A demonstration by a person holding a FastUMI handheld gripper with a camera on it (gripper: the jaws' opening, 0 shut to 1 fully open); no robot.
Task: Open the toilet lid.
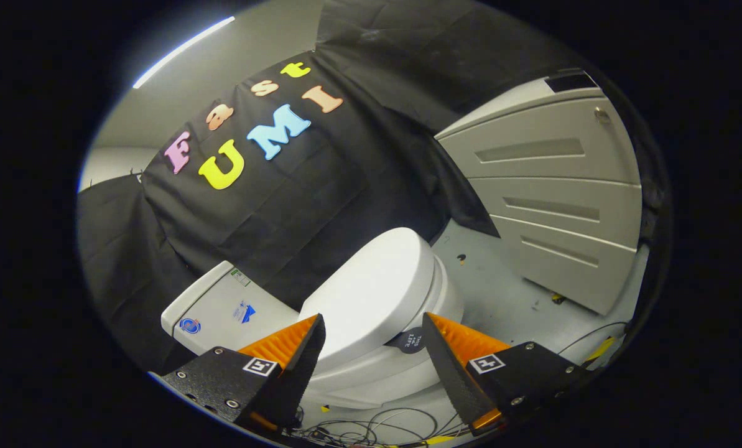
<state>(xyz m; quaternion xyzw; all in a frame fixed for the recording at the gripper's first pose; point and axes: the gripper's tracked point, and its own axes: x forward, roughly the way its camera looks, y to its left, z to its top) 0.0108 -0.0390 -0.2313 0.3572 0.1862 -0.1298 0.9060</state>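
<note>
From the tank at 9 o'clock, the closed lid lies flat at 12, just ahead of the gripper, fingers spread, holding nothing. Best hook the lid's front edge near the sticker, then lift toward the tank.

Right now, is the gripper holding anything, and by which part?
Nothing is held. The gripper is open, its fingers spread apart in front of the closed toilet lid, not pressing on it.
</note>
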